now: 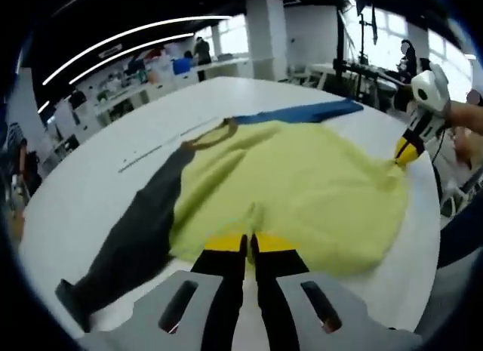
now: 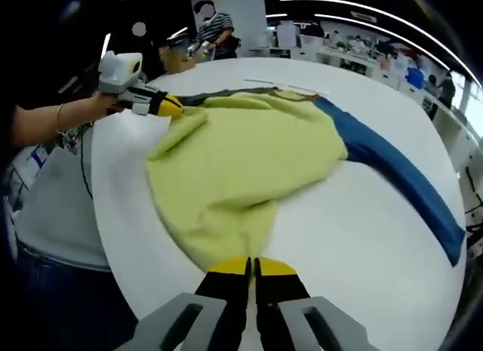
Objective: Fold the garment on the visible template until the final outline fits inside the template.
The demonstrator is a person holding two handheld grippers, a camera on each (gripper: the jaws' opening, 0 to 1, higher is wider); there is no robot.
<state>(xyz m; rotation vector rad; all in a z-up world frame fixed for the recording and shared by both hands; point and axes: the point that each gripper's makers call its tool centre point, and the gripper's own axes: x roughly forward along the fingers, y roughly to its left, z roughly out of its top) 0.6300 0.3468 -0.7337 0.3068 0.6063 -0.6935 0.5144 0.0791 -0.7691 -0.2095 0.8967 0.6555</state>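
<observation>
Ahead of my left gripper I see a white pillar [image 1: 266, 30], bright windows [image 1: 235, 35] and curved ceiling light strips [image 1: 128, 43]. Cluttered workbenches [image 2: 355, 55] line the room ahead-right of my right gripper.

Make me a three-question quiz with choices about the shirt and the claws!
1. Where does the shirt lie?
A. on the white table
B. on the floor
C. on a chair

2. What colours are its sleeves?
A. both red
B. one grey, one blue
C. both yellow

3. What is the left claw doing?
A. hanging open in the air
B. shut on the shirt's hem
C. holding a cup

Answers: 1 A, the shirt spreads over the tabletop. 2 B, a grey sleeve and a blue sleeve stick out from the yellow body. 3 B, its tips are closed on the yellow edge.
</observation>
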